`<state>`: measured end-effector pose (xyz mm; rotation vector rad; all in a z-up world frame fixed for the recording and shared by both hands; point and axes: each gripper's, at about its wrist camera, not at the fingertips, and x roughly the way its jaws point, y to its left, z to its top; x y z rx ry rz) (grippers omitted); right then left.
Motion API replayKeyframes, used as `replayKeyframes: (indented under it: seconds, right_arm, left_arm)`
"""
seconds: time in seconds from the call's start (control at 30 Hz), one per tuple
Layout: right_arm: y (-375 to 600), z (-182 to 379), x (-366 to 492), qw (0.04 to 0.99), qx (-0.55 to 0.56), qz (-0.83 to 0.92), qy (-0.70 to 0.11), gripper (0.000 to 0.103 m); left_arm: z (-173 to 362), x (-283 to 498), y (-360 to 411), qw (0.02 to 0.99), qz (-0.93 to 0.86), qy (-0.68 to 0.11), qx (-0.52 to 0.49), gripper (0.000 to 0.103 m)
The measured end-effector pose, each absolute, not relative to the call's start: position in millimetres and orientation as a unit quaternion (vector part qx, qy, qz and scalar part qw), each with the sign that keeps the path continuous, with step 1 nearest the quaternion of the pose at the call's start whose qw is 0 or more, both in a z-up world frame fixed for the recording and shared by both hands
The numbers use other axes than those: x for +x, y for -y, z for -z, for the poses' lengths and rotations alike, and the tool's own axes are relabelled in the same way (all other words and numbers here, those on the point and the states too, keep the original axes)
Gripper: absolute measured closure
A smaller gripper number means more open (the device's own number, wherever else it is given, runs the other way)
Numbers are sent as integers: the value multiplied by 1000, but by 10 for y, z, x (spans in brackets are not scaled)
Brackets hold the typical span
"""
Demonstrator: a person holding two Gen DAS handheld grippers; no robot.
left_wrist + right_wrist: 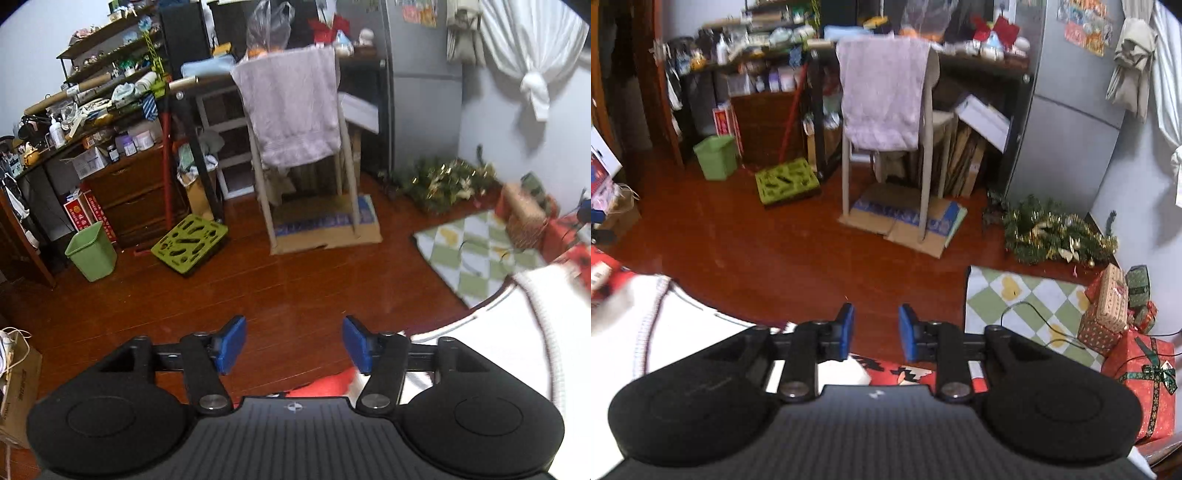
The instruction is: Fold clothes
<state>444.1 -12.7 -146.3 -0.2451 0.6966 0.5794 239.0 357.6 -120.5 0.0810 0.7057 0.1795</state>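
Black gripper housing fills the bottom of both views. Left gripper has its blue pads spread wide with nothing between them; right gripper has its pads set closer, a narrow gap, also holding nothing. Both point out over a bare stretch of red-brown wooden floor.

Across that floor stands a pale chair with a lilac towel draped over its back, its legs on flattened cardboard. Left of it lie a green perforated crate and a green waste bin, in front of a dark chest of drawers and cluttered shelves. A grey fridge stands right of the chair, with a tinsel wreath on the floor at its foot and a green-and-white checked mat nearer the camera.

Only the right wrist view shows the wrapped gift boxes stacked at the mat's far right, and a thin black cable across the mat. Only the left wrist view shows the knotted white curtain clearly.

The white garment with a ribbed edge lies low at the right of the left gripper, partly behind its right finger, and in the right wrist view the same white cloth sits at lower left, beside and behind the left finger. It rests on a red patterned surface seen beneath both grippers. Neither gripper's pads touch it.
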Motion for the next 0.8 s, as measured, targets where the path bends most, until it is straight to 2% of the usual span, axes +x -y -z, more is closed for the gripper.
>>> replayKeyframes:
  seconds: [0.07,0.17,0.23,0.33,0.4,0.8]
  right_arm:
    - [187,1330,4191,891,-129,-284,-331,60]
    - [263,1187,3802,889,-131,-295,-325,44]
    - [314,1156,3470,887,-124,-305,-324,20]
    - [330,1163,2976,883,-119,-318,-324,7]
    - [321,1190,2640,882,-116,-321,-325,0]
    - [380,1738,997,881,-143,-301,-335,0]
  left_arm:
    - [1096,2225,-3473,936,-77,-342,45,37]
    - [986,1957,-3231,937,-71,-338,60,29]
    - [974,1718,-3070,939,-59,-335,48,19]
    - [1031,1382,-2840,941,-53,-334,24,8]
    - [1097,1172,-2679,940,-53,-337,17,6]
    - [1513,41,-1926,936,-78,-339,-60,0]
